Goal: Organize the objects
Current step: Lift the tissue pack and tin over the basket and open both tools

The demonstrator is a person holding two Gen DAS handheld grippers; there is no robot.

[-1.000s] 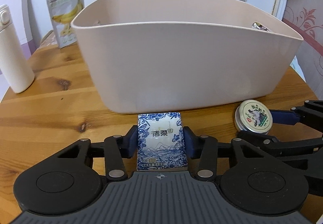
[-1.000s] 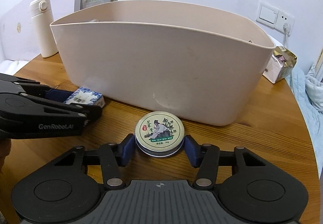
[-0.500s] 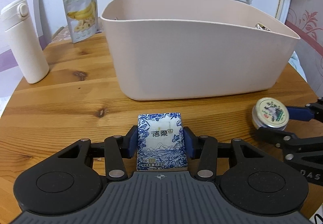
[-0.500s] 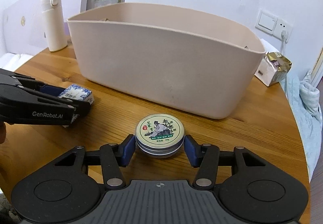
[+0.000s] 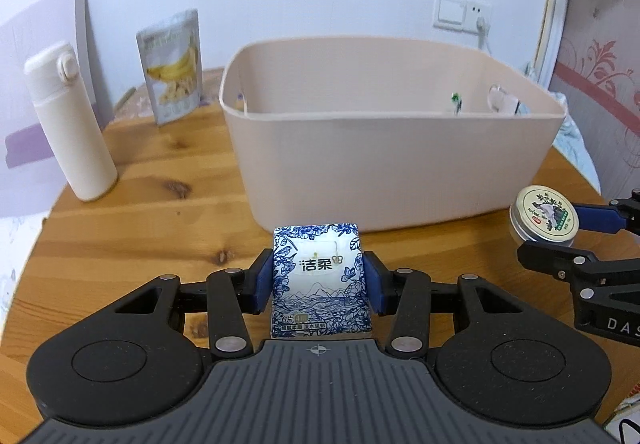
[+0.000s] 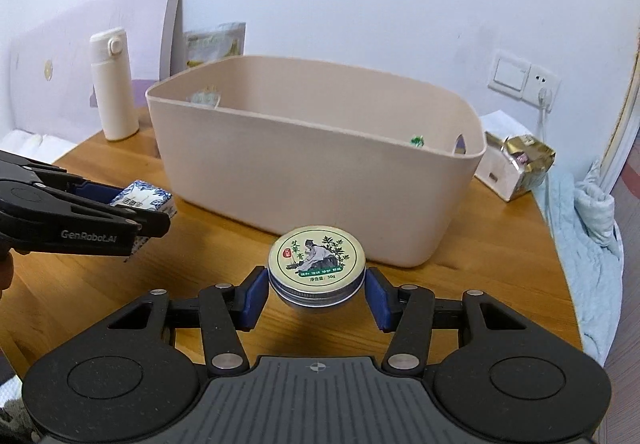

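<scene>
Both grippers loaded, held above table, tilted down twd beige bin (image 5: 392, 163).
L gripper (image 5: 319, 281) clamps tissue pack (image 5: 320, 280); R gripper (image 6: 316, 290) clamps balm tin (image 6: 316, 264), both part-open.

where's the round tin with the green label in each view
Left wrist view: the round tin is at the far right edge, clamped in the right gripper.
Right wrist view: the tin is at lower centre, between that gripper's blue pads.
Shared landmark: the beige bin beyond it.
</scene>
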